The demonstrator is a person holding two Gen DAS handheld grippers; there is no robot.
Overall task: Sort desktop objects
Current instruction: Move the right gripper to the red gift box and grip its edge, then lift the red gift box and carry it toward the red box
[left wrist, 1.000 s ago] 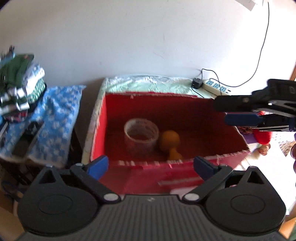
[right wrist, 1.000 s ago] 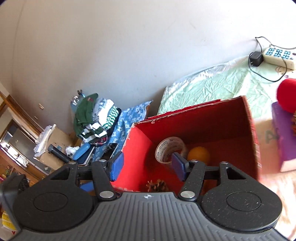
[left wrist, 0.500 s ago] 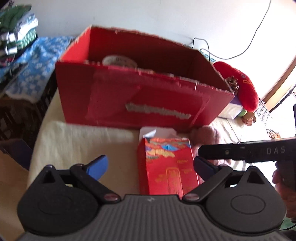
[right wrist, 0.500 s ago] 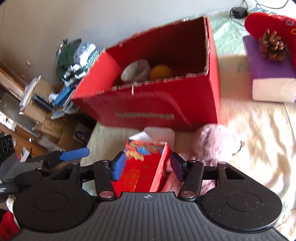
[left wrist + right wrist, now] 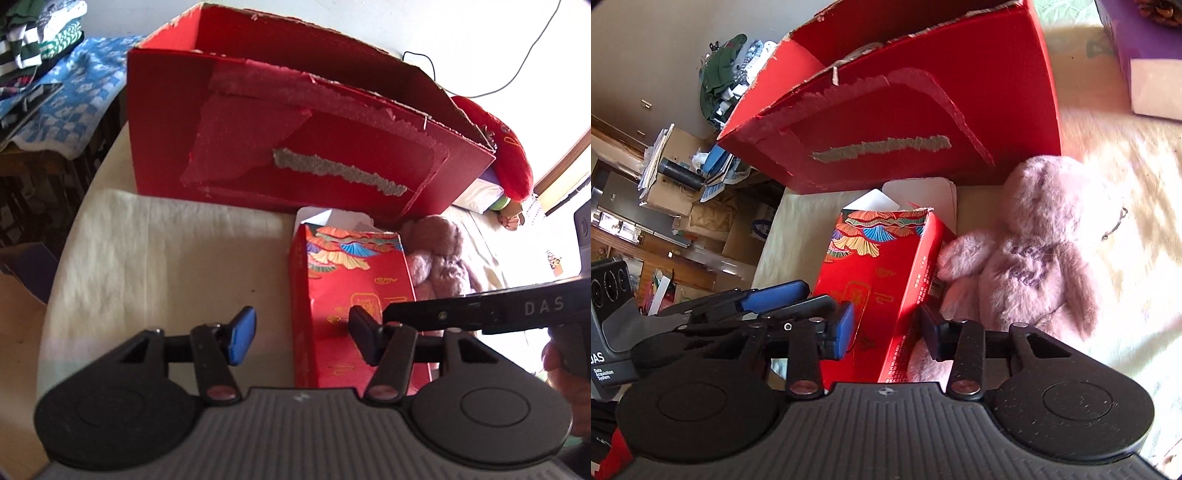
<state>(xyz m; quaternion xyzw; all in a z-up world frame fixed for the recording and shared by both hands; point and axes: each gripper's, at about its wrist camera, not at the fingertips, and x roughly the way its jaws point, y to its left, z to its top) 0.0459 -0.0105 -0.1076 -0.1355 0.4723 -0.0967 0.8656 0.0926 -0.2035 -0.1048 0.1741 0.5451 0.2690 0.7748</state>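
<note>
Right wrist, gripper (image 5: 886, 332) straddling red packet (image 5: 871, 273)

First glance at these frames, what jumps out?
The big red cardboard box with its torn front fills the back of the table. In front of it lies a small red patterned carton, flap open, with the right gripper open astride it. A pink plush toy lies against the carton's right side; the left gripper is open at its left edge.
</note>
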